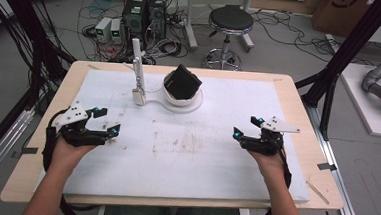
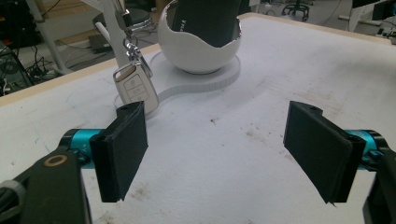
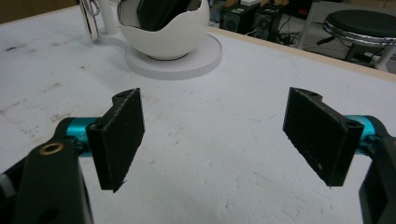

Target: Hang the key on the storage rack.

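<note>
A white egg-shaped bowl (image 1: 179,98) stands on a flat white base (image 1: 154,103) at the table's far middle, with a black wallet-like object (image 1: 184,81) leaning in it. A white car key (image 1: 138,95) hangs on a ring from the stand's white post (image 1: 136,59). My left gripper (image 1: 106,121) rests open at the left of the white mat, and my right gripper (image 1: 245,127) rests open at the right; nothing is between either pair of jaws. From the left gripper view the key (image 2: 135,91) and bowl (image 2: 201,51) lie ahead; from the right gripper view the bowl (image 3: 163,35) sits ahead left.
A white mat (image 1: 190,152) covers most of the wooden table (image 1: 315,160). Behind the table stand a black stool (image 1: 230,22), computer boxes (image 1: 144,14) and loose cables on the floor. Black frame posts (image 1: 350,47) rise at both sides.
</note>
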The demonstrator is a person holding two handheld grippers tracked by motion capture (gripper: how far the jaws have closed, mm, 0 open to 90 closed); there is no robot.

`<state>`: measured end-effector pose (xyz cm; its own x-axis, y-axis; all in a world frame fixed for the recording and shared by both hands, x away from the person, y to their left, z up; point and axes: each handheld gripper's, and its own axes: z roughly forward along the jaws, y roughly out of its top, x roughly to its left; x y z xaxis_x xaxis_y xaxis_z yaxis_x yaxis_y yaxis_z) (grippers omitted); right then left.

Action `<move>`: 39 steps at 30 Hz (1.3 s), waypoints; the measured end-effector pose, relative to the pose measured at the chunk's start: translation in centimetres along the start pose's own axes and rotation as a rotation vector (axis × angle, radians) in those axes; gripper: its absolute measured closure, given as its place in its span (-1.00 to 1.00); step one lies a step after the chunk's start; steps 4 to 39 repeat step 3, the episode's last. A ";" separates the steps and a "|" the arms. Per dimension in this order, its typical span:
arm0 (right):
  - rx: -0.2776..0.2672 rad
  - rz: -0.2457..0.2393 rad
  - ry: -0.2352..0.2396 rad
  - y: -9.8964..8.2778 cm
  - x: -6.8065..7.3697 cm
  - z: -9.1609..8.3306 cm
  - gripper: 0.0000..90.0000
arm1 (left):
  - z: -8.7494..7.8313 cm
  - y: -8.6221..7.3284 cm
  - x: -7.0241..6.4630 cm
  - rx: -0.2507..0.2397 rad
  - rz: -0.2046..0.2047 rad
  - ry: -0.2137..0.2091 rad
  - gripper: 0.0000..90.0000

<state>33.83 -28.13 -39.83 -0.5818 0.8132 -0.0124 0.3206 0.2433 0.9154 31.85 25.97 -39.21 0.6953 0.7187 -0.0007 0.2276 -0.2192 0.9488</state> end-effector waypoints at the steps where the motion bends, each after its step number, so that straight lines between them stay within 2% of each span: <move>1: -0.001 0.002 0.000 0.0 0.0 0.0 -0.53 | 0.0 0.0 0.0 0.000 0.000 0.000 -0.52; 39: 0.002 0.004 -0.002 0.0 0.0 0.0 -0.53 | 0.0 0.0 0.0 0.002 -0.001 0.001 -0.52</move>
